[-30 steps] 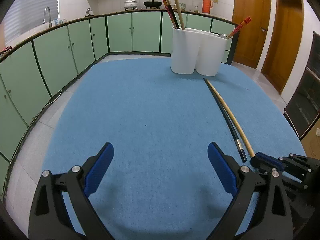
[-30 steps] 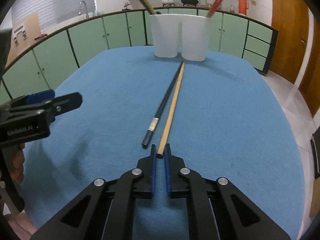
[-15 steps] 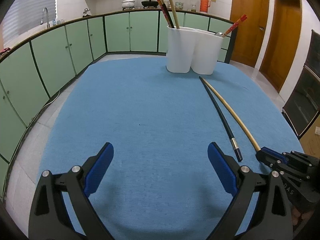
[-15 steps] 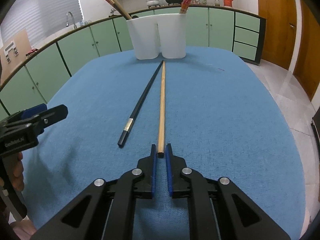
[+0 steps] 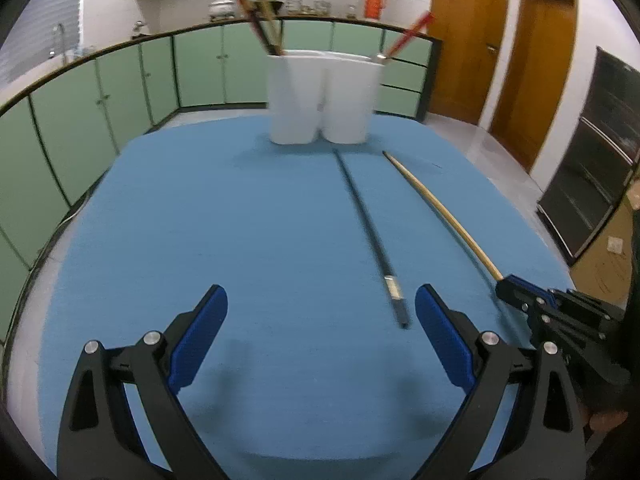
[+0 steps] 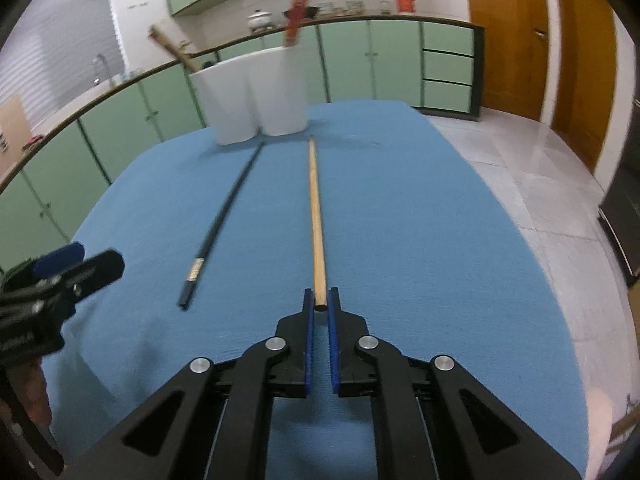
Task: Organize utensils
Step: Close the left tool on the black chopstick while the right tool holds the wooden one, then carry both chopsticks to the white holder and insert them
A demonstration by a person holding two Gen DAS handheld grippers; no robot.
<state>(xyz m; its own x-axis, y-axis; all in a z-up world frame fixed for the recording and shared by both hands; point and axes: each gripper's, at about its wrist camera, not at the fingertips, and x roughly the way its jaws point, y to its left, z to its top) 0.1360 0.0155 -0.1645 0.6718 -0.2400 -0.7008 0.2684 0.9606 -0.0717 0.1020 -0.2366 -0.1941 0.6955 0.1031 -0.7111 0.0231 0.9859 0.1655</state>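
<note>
The right tongs [image 6: 318, 309], clamped on the wooden chopstick [image 6: 315, 216], have swung it away from the black chopstick [image 6: 224, 216], ready for the white holder [image 6: 256, 96]; the left tongs [image 5: 320, 336] gape empty.

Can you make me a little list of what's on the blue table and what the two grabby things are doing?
table cover: blue cloth
holder: white two-cup plastic utensil holder at the far end, chopsticks standing in it
loose stick one: long black chopstick, lying flat
loose stick two: long light wooden chopstick, beside the black one, not touching
right gripper: shut on the near end of the wooden chopstick
left gripper: open, holding nothing, black chopstick's near end just ahead
</note>
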